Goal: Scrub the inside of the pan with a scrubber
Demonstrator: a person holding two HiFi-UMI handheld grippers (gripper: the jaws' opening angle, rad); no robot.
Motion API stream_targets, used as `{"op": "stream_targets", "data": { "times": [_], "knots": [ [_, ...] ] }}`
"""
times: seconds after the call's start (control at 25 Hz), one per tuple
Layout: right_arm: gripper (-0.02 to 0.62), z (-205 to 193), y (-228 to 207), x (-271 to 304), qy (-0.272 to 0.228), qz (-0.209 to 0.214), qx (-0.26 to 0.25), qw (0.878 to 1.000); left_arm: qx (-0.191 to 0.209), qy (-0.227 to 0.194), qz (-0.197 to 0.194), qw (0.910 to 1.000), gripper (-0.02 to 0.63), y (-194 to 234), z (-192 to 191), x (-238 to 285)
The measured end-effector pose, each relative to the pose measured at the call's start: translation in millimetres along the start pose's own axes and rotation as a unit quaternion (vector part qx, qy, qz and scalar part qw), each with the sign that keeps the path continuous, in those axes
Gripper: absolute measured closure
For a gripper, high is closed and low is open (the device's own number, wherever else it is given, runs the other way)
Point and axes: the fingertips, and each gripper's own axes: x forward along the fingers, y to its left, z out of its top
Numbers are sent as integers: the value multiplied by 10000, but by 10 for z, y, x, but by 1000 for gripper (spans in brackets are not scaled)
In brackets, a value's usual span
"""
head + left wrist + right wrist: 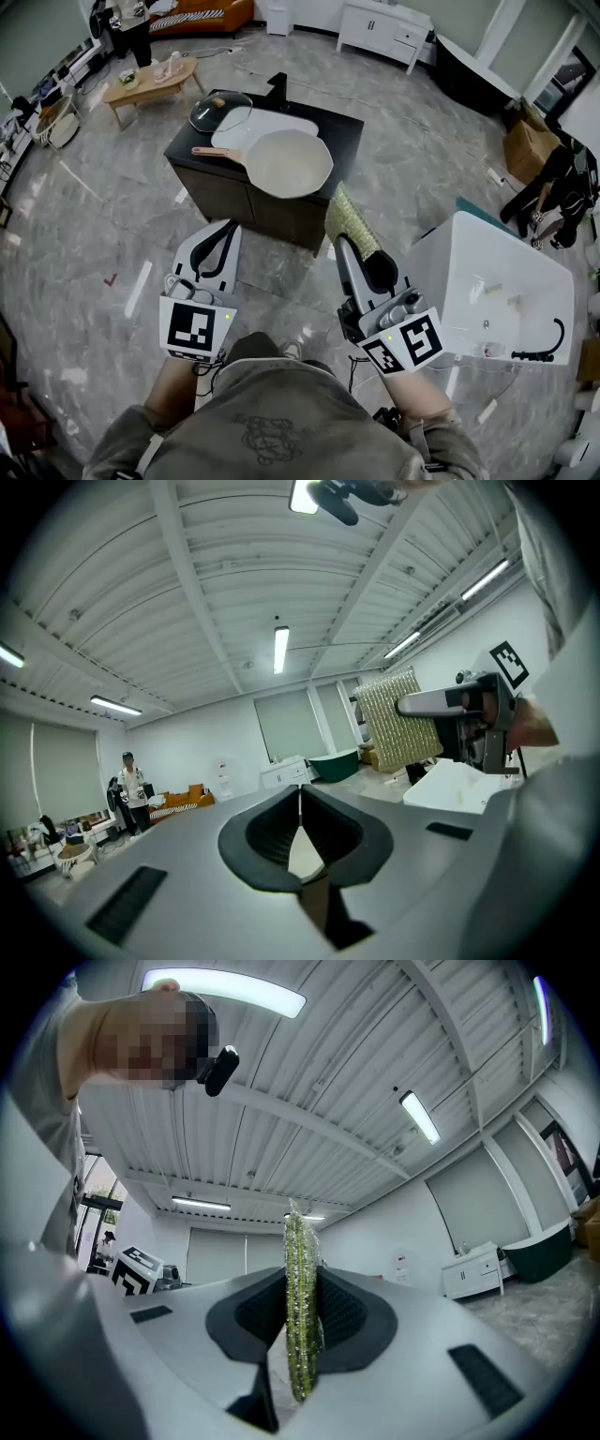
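On a dark cabinet (pixel 349 131), amid seemingly marble floor (pixel 94 234), sits the pan (pixel 289 165).

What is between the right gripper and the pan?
In the head view, only the green scrubber that the right gripper holds, then the dark cabinet top's edge before the pan.

A smooth, matt coating is being shown by the round cream pan (pixel 292 164), a rough, glittering weave by the flat green mesh scrubber (pixel 351 221); light is being reflected off the glossy grey marbled floor (pixel 422 159).
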Motion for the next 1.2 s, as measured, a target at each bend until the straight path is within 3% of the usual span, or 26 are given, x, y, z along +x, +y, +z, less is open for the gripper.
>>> {"op": "stream_targets", "data": {
  "times": [0.68,1.2],
  "knots": [
    [517,-337,-277,398,115,69,270,9995,-20,136,124,9998,584,275,-264,344],
    [517,-698,-666,1381,294,-59,439,9986,-122,147,-41,9998,583,1060,-554,1106]
  ]
}}
